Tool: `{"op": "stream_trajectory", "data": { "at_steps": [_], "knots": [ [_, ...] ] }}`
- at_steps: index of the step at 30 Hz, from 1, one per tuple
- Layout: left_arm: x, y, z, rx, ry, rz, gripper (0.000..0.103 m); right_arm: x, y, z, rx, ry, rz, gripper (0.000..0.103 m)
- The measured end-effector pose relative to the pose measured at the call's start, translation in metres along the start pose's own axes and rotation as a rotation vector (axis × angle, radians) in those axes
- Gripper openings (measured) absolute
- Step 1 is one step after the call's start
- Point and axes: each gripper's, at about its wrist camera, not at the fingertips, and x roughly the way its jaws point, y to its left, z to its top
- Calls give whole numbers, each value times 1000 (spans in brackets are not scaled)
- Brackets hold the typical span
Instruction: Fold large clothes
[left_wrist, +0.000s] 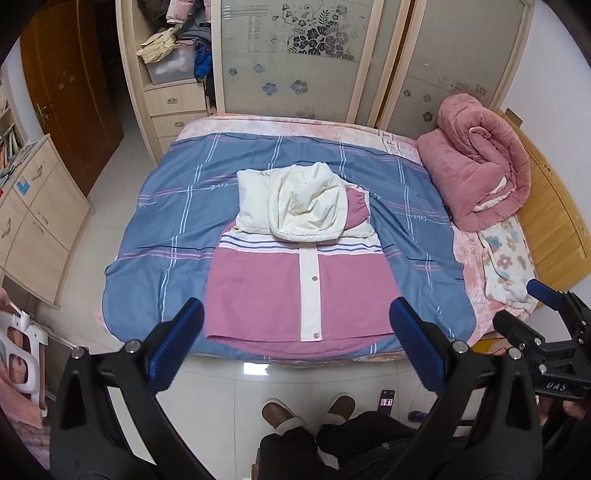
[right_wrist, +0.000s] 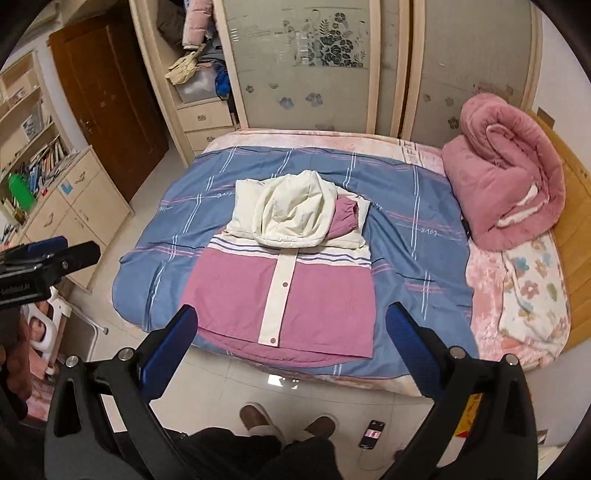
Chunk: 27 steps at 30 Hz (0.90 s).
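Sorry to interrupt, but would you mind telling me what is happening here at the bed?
A person standing at the foot of the bed holds the left gripper and right gripper, both open and above the floor, touching nothing. A pink and cream hooded jacket lies on the blue bedspread, sleeves folded in, hood flat on top.

A jacket (left_wrist: 295, 284) lay in the middle of the bed (left_wrist: 155, 240), its hem at the near edge and its hood (left_wrist: 306, 206) folded down over the chest, on a cover (left_wrist: 184, 206) spread across the mattress. A rolled quilt (left_wrist: 476, 166) sat at the bed's far right corner, with a small blanket (left_wrist: 506, 262) just in front of it; a wardrobe (left_wrist: 314, 55) stood behind the bed and a cabinet (left_wrist: 37, 218) to its left. On the floor before the bed stood the person's feet (left_wrist: 306, 411), a phone (left_wrist: 386, 400) to their right, and both hand-held grippers, the left hand-held gripper (left_wrist: 295, 339) and the right hand-held gripper (right_wrist: 291, 339), hung above the near edge, apart from the jacket.
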Motion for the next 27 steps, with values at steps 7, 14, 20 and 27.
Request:
{"op": "stream_trajectory", "data": {
  "at_steps": [7, 14, 20, 27],
  "knots": [
    [-2, -8, 0, -7, -13, 0, 101, 0, -10, 9, -4, 1, 20, 102],
    [9, -4, 5, -10, 4, 2, 101, 8, -17, 16, 22, 7, 30, 102],
    [35, 28, 6, -70, 32, -99, 101, 42, -36, 11, 163, 72, 129, 102],
    [121, 135, -30, -424, 160, -317, 101, 135, -131, -54, 727, 190, 348, 102]
  ]
}}
